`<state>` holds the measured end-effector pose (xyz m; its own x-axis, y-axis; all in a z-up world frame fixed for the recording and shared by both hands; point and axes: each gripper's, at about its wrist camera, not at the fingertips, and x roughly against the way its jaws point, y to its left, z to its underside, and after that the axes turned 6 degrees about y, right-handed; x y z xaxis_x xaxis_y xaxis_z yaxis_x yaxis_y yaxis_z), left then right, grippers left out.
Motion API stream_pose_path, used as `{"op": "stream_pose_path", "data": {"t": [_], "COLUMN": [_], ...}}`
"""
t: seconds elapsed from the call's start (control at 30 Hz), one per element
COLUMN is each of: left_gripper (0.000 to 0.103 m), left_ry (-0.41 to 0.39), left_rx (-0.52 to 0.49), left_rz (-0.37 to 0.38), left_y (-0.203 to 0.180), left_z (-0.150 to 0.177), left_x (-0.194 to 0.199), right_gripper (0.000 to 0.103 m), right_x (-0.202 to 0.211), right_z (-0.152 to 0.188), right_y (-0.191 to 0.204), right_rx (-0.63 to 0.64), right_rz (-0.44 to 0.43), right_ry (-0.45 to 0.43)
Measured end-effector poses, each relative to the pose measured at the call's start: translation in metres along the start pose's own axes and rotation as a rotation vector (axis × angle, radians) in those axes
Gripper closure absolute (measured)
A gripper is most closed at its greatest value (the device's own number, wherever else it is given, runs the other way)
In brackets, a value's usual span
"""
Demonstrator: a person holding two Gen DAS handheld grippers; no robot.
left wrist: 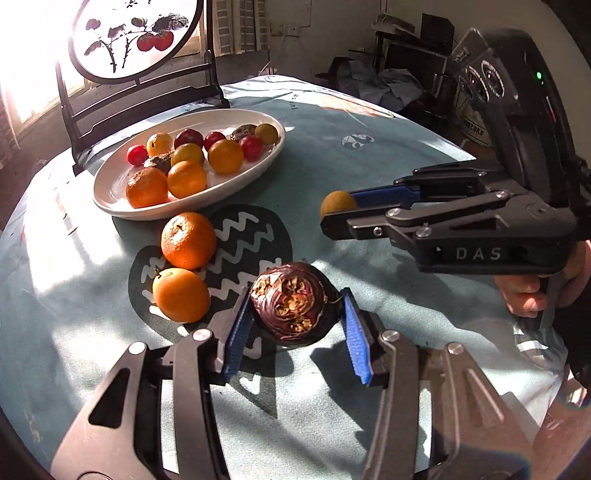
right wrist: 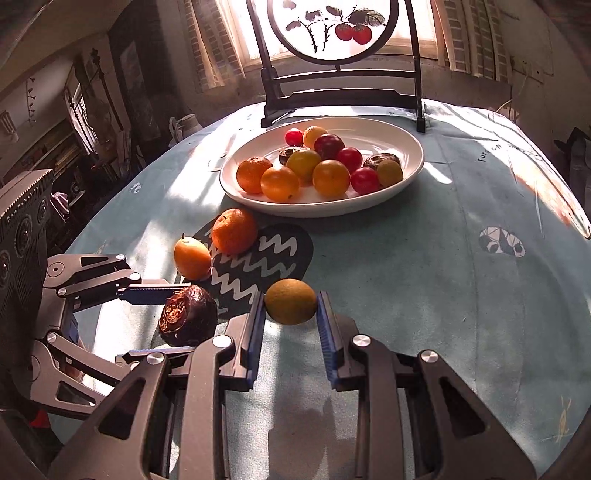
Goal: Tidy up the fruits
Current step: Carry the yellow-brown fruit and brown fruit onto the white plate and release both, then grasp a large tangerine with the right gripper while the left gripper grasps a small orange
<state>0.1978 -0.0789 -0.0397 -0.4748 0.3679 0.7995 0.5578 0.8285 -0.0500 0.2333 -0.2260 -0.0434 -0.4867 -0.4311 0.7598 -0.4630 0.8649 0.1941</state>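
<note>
A white oval plate (left wrist: 110, 192) (right wrist: 413, 147) at the back holds several oranges, red tomatoes and dark fruits. Two oranges (left wrist: 188, 240) (left wrist: 181, 295) lie on the cloth before it, also in the right wrist view (right wrist: 234, 230) (right wrist: 192, 258). My left gripper (left wrist: 295, 306) is open around a dark purple wrinkled fruit (left wrist: 291, 302) (right wrist: 188, 317) that rests on the cloth; the left pad is near it, the right pad apart. My right gripper (right wrist: 291, 301) (left wrist: 332, 210) is shut on a brown-green kiwi-like fruit (right wrist: 291, 301) (left wrist: 338, 203), held just above the cloth.
A blue-grey cloth (right wrist: 424, 288) with a dark wavy-line patch (left wrist: 251, 243) covers the round table. A dark wooden stand with a round painted screen (right wrist: 332, 29) (left wrist: 136, 37) stands behind the plate. Furniture and clutter surround the table.
</note>
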Motion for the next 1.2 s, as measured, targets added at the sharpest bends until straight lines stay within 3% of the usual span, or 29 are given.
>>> {"op": "stream_pose_path", "data": {"t": [0.13, 0.33, 0.53, 0.67, 0.73, 0.77, 0.8, 0.87, 1.0, 1.2], "left_gripper": [0.055, 0.055, 0.055, 0.054, 0.039, 0.018, 0.014, 0.013, 0.007, 0.003], "left_ry": [-0.081, -0.139, -0.126, -0.093, -0.067, -0.065, -0.083, -0.105, -0.094, -0.091], "left_rx": [0.062, 0.221, 0.338, 0.362, 0.366, 0.376, 0.382, 0.371, 0.399, 0.483], "left_rz": [-0.019, -0.142, -0.181, -0.2, -0.243, -0.287, -0.32, -0.308, -0.336, -0.369], "left_y": [0.024, 0.087, 0.142, 0.162, 0.166, 0.166, 0.165, 0.161, 0.153, 0.144], "left_z": [-0.016, -0.06, -0.099, -0.119, -0.126, -0.127, -0.125, -0.12, -0.099, -0.042], "left_x": [0.024, 0.024, -0.007, -0.031, -0.038, -0.038, -0.033, -0.022, -0.001, 0.023], "right_gripper": [0.075, 0.075, 0.075, 0.074, 0.068, 0.059, 0.056, 0.046, 0.046, 0.046], "right_x": [0.0, -0.01, -0.043, -0.054, -0.057, -0.057, -0.056, -0.05, -0.038, -0.023], "right_z": [-0.012, -0.057, -0.096, -0.107, -0.111, -0.111, -0.11, -0.108, -0.106, -0.087], "right_y": [0.002, -0.015, -0.038, -0.041, -0.041, -0.041, -0.04, -0.039, -0.031, 0.003], "right_rx": [-0.019, -0.124, -0.189, -0.157, -0.138, -0.131, -0.128, -0.127, -0.143, -0.12], "right_rz": [-0.051, -0.005, 0.016, 0.047, 0.069, 0.081, 0.094, 0.082, 0.038, 0.0], "right_ry": [-0.036, -0.167, -0.183, -0.186, -0.182, -0.18, -0.18, -0.185, -0.184, -0.176]}}
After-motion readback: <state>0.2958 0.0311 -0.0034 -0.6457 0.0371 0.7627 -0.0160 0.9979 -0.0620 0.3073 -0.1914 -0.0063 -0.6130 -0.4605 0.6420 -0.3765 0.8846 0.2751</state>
